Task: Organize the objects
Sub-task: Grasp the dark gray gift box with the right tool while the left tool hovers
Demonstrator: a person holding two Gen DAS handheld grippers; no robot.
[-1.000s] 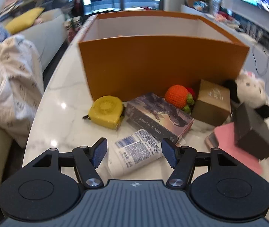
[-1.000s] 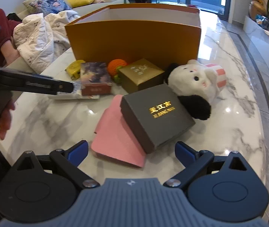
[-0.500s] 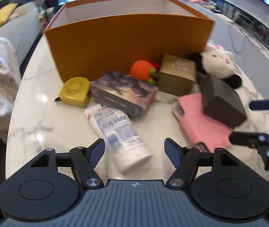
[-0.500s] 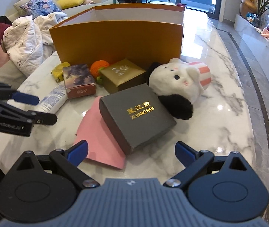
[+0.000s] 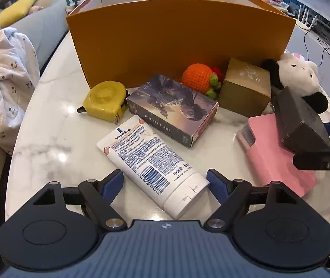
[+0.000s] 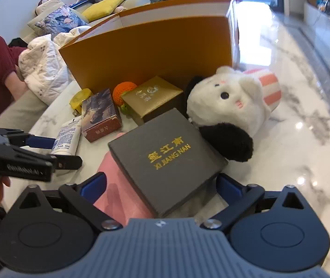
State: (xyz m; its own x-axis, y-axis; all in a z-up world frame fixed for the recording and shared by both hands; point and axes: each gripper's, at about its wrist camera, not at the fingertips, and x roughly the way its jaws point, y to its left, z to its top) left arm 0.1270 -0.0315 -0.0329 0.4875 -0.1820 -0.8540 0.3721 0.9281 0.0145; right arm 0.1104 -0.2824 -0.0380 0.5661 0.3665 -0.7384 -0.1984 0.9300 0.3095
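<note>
Since the frame 1 second back, the left gripper (image 5: pixel 165 184) has pulled back from the white tube (image 5: pixel 151 162) and its jaws are opening; the tube's cap end lies between the fingers (image 5: pixel 112 183), untouched by either pad. The right gripper (image 6: pixel 161 184) has closed in on the dark box (image 6: pixel 166 159); its jaws are opening too, spread wide on both sides of the box's near corner, with no contact visible.

Progress: judged barely begun. The orange bin (image 5: pixel 181 39) stands well beyond both sets of fingers. Its inside is mostly hidden, and nothing shows above the rim. All 8 loose items sit on the marble table (image 5: pixel 56 143).

Left to move, ahead of the left fingers: tube, photo card box (image 5: pixel 172 110), yellow tape measure (image 5: pixel 104 99), knitted orange (image 5: pixel 196 77), gold box (image 5: pixel 245 88). Ahead of the right fingers: dark box, resting on the pink pouch (image 5: pixel 278 162), and the plush toy (image 6: pixel 232 108) touching the box's far edge.

Obstacles: the dark box must come off before the pouch is free. The bin's tall front wall needs a lift over. The 2 grippers work close together, so a collision is possible.
</note>
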